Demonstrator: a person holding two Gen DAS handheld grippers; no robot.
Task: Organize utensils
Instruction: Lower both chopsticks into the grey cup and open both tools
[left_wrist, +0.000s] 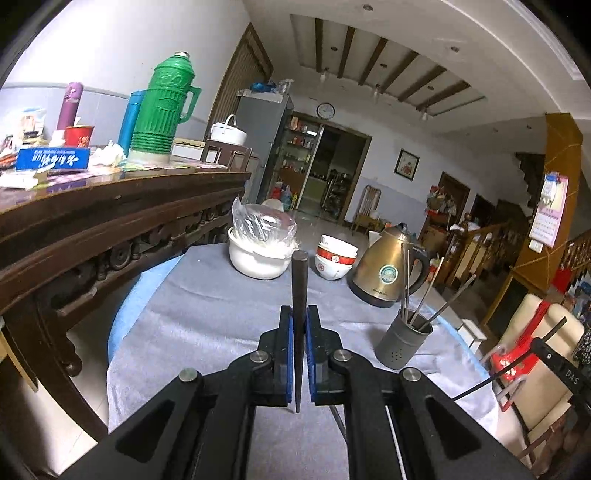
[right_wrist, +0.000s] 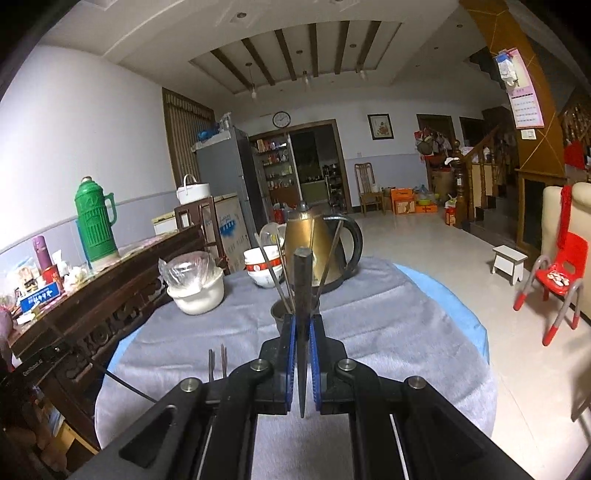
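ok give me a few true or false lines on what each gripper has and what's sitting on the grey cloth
1. The left gripper is shut on a dark chopstick. True.
2. The right gripper is open and holds nothing. False: it is shut on a dark chopstick of its own.
3. The grey holder already has several chopsticks standing in it. True.
4. The gold kettle lies on its side. False: it stands upright on the grey cloth.
5. The green thermos stands on the grey cloth. False: it is on the dark wooden sideboard.
6. The white pot is covered with clear plastic. True.
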